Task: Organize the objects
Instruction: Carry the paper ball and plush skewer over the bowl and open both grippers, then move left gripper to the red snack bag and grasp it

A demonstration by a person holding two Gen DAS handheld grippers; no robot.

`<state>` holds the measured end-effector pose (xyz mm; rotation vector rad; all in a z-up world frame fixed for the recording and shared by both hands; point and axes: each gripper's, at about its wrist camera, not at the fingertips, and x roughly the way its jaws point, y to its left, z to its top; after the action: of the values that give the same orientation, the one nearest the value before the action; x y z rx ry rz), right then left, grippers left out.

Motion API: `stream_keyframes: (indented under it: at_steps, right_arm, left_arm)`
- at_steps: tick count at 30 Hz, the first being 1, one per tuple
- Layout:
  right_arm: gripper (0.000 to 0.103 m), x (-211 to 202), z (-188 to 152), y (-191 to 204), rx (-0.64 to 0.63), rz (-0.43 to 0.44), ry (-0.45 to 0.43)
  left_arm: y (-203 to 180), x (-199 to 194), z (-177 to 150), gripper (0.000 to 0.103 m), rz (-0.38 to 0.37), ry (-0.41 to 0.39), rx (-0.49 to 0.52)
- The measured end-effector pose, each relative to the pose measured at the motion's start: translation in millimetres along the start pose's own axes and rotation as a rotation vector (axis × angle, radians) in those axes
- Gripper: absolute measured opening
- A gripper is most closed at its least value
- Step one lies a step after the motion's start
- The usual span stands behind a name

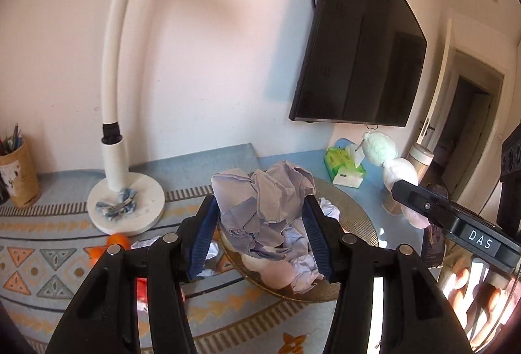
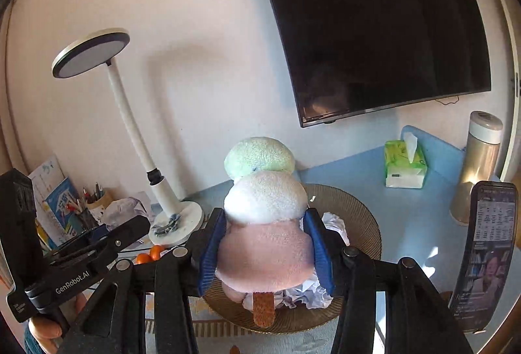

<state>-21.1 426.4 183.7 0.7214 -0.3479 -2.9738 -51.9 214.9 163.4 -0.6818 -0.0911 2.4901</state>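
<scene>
Left gripper point(image 1: 260, 236) squeezes a crumpled blue-grey cloth point(image 1: 263, 201) between its blue pads point(image 1: 203, 238), up above the round brown plate point(image 1: 358, 214). Right gripper point(image 2: 265, 248) is clamped on a soft ice-cream toy point(image 2: 265, 217), green, white and pink, over the same plate point(image 2: 358, 210). Crumpled paper point(image 2: 335, 225) lies on the plate. Nearby stand a white lamp point(image 2: 162, 188) and a green tissue pack point(image 2: 405, 166).

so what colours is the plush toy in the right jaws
Green, white and pink balls on a brown stick, the plush dango toy; clearest in the right wrist view.
</scene>
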Motion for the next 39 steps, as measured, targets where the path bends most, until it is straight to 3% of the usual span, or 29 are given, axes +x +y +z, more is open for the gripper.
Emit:
stream_keyframes:
  at_steps: [3,5,6,9,12,17,20,22,23,25,27,30,32,35,36,39]
  right_arm:
    - [0.049,19,1,-12,0.007,0.0,0.027]
    - [0.056,35,-2,-15,-0.013,0.009,0.058]
    - [0.062,42,-5,-17,-0.017,-0.003,0.079]
    - [0.063,51,-17,-26,-0.008,-0.021,0.127]
    - [0.063,46,-26,-29,0.012,0.001,0.133]
    - [0.064,32,-33,-8,0.001,0.07,0.138]
    - [0.066,15,-40,25,-0.054,0.154,0.123]
    - [0.069,6,-53,52,-0.097,0.228,0.126]
    - [0.072,3,-63,65,-0.116,0.267,0.135]
    - [0.089,3,-90,90,-0.161,0.32,0.152]
    - [0.089,13,-120,112,-0.218,0.34,0.18]
    - [0.089,37,-163,134,-0.335,0.277,0.213]
    - [0.088,50,-173,142,-0.378,0.232,0.269]
    - [0.092,44,-169,140,-0.38,0.259,0.207]
    - [0.099,47,-171,138,-0.371,0.249,0.215]
    - [0.1,55,-174,137,-0.376,0.203,0.261]
  left_arm:
    - [-15,30,-1,0.051,-0.017,0.021,0.025]
    - [-18,46,-5,0.052,-0.029,0.033,0.021]
    - [-17,53,-7,0.062,-0.035,0.037,0.012]
    - [-8,67,-15,0.073,-0.032,0.075,-0.019]
    - [10,58,-23,0.075,-0.059,0.103,-0.065]
    - [46,12,-34,0.075,-0.021,0.072,-0.142]
    - [68,-30,-45,0.075,0.027,0.035,-0.182]
    - [82,-58,-57,0.087,0.063,0.011,-0.202]
    - [89,-72,-65,0.103,0.088,-0.004,-0.214]
    - [103,-99,-82,0.102,0.151,-0.047,-0.246]
    - [118,-112,-101,0.102,0.221,-0.041,-0.275]
    - [141,-108,-132,0.102,0.357,0.014,-0.299]
    - [153,-102,-150,0.102,0.399,0.049,-0.314]
    - [163,-100,-159,0.102,0.402,0.063,-0.351]
    - [163,-102,-158,0.102,0.407,0.043,-0.349]
    - [163,-99,-160,0.102,0.405,0.069,-0.35]
